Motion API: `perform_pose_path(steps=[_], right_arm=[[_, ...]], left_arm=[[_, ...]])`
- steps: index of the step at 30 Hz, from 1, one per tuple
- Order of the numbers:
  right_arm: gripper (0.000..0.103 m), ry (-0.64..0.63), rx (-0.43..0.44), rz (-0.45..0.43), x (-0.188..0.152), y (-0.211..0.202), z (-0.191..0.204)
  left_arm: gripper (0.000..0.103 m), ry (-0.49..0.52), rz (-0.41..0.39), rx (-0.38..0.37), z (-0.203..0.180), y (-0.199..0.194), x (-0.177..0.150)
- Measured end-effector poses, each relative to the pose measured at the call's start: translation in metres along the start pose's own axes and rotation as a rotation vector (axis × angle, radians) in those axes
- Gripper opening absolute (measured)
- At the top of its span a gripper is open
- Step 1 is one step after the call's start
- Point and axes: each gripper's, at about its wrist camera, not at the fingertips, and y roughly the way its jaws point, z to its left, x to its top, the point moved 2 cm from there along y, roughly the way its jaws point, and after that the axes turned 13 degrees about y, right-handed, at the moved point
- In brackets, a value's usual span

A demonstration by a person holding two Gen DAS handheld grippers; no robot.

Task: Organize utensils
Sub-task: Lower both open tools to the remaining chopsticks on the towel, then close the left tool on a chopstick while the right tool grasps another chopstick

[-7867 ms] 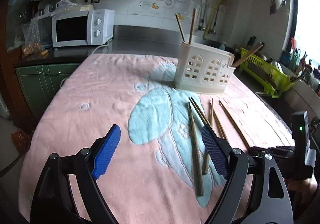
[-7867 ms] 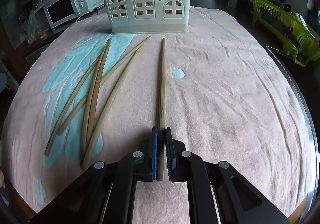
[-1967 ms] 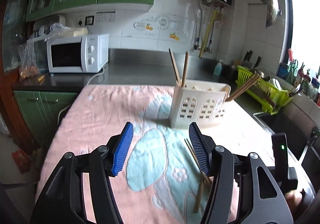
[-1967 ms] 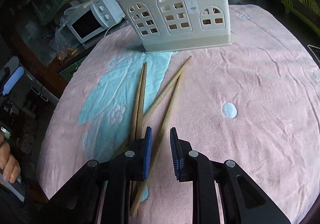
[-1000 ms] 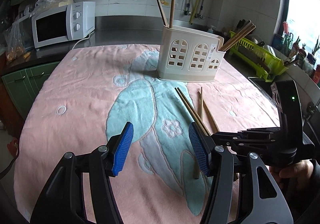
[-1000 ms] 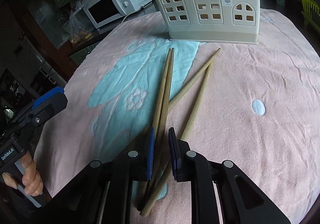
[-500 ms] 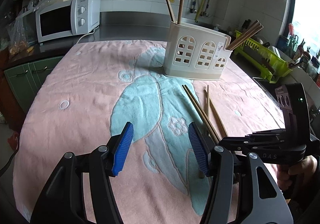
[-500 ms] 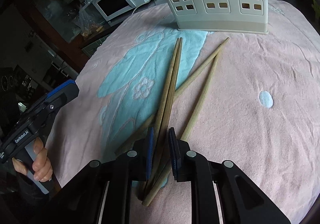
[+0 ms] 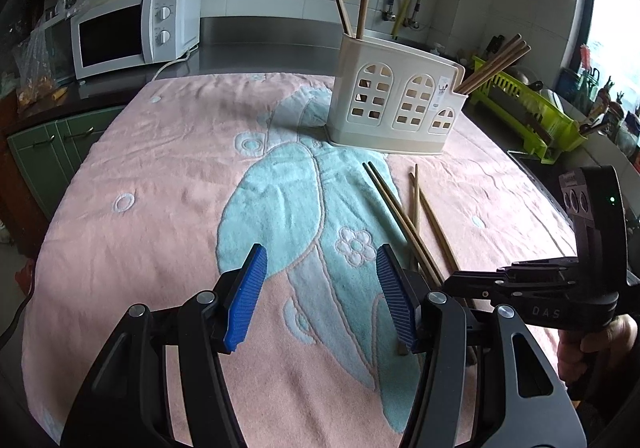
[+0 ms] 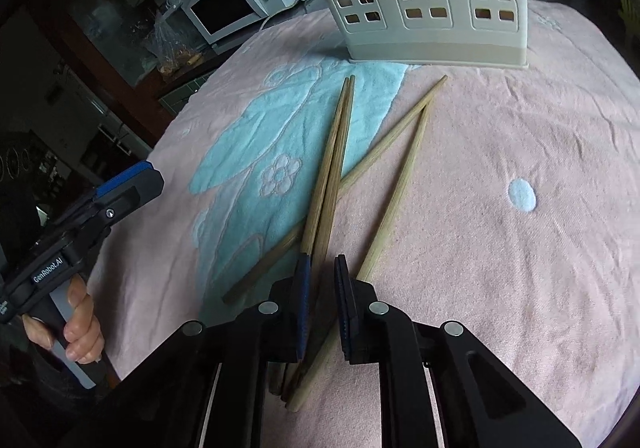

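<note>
Chopsticks crossed on pink towel; right gripper jaws closing around pair; left gripper jaws apart, empty.

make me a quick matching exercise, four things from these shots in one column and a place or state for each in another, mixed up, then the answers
Things:
1. left gripper
2. right gripper
3. white utensil holder
4. microwave

Places or states:
A. stands upright on the pink towel with chopsticks sticking out
B. on the counter beyond the towel
C. open, nothing between its pads
D. closing around the darker chopsticks lying on the towel

Pairs: 1-C, 2-D, 3-A, 4-B
</note>
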Motion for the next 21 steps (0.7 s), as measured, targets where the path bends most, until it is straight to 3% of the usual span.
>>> perform_pose_path(steps=[2, 10, 21], right_arm=[[0.012, -0.044, -0.055, -0.018, -0.001, 0.001, 0.007], [0.012, -0.087, -0.113, -0.023, -0.003, 0.013, 0.014], [0.007, -0.011, -0.103, -0.104, -0.009, 0.002, 0.008]], left_arm=[[0.057, -0.002, 0.003, 0.002, 0.001, 0.000, -0.001], [0.057, 0.000, 0.008, -0.008, -0.001, 0.000, -0.004], [0.056, 0.064, 0.053, -0.093, -0.027, 0.011, -0.016]])
